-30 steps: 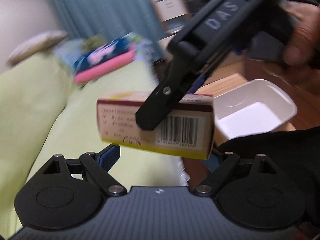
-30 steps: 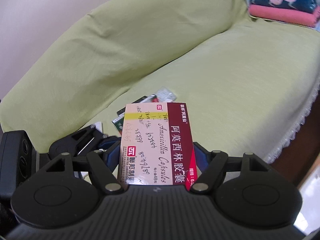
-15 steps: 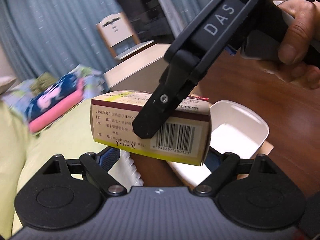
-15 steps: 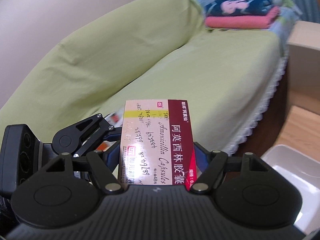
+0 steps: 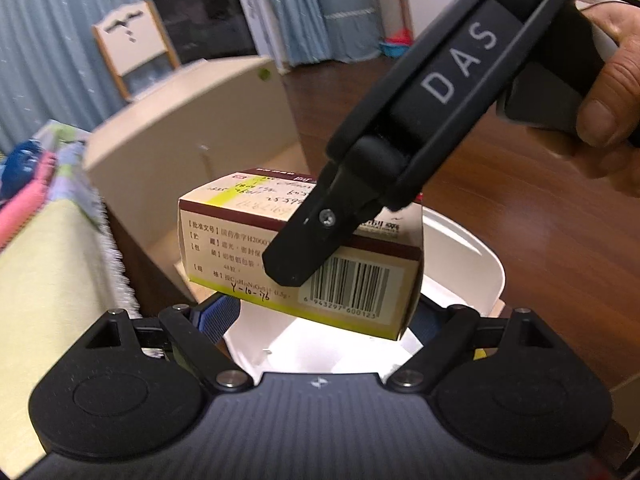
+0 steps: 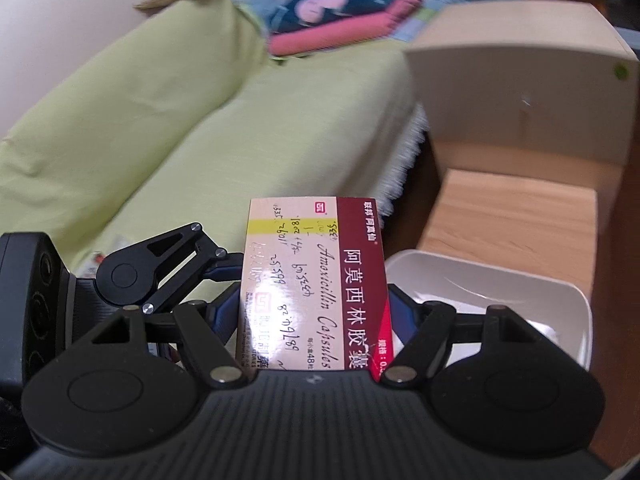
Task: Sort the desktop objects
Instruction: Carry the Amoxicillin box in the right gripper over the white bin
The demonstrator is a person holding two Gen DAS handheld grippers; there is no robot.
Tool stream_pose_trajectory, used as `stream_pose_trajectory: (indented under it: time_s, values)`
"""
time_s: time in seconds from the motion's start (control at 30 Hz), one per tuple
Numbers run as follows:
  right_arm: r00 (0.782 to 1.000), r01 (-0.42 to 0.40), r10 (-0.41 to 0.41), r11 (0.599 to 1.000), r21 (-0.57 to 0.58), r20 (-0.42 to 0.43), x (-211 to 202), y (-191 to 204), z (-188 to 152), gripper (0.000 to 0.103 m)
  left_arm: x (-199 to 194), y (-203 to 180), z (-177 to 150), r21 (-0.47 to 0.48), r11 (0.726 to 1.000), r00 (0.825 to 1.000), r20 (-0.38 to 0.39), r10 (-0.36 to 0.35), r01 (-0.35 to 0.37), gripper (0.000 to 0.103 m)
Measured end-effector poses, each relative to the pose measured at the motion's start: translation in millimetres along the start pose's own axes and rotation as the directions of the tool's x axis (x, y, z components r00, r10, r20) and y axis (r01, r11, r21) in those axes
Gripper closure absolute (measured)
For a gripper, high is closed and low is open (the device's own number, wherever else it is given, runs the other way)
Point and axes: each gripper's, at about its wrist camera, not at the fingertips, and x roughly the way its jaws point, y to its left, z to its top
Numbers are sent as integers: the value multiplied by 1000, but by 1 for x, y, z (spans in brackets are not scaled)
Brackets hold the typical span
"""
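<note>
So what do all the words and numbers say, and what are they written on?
"DAS": right gripper, printed on its arm.
"Amoxicillin Capsules": medicine box, top face.
"6 943297 600123": under the box's barcode.
"Y-10-76": handwritten on the barcode side.
Chinese print and other handwriting: too small or blurred to read reliably.

Both grippers clamp the medicine box above the white tray on the brown table.

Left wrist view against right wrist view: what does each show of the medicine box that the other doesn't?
Only the left wrist view shows the barcode side of the medicine box, the right gripper clamped across it, and the person's hand. Only the right wrist view shows the box's front with "Amoxicillin Capsules" and the green sofa. Both show the box in the air, near the white tray, with both grippers around it.
</note>
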Motion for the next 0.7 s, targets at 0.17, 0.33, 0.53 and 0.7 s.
stream_pose_trajectory:
  time_s: [0.17, 0.33, 0.53, 0.7]
  values:
    - [999, 50, -49, 995, 90, -12, 22, -29, -11, 32, 39, 12, -8, 29, 997, 996, -51, -69, 71, 14]
    - [994, 105, -104, 986, 133, -19, 43, -45, -20, 32, 68, 21, -18, 60, 993, 993, -62, -101, 105, 14]
    - [988, 152, -150, 977, 147, -30, 57, -55, -28, 32, 91, 21, -33, 44, 994, 994, -52, -100, 102, 14]
    - [983, 181, -176, 974, 138, -46, 68, -55, -33, 32, 109, 15, -35, 10, 996, 995, -53, -90, 90, 14]
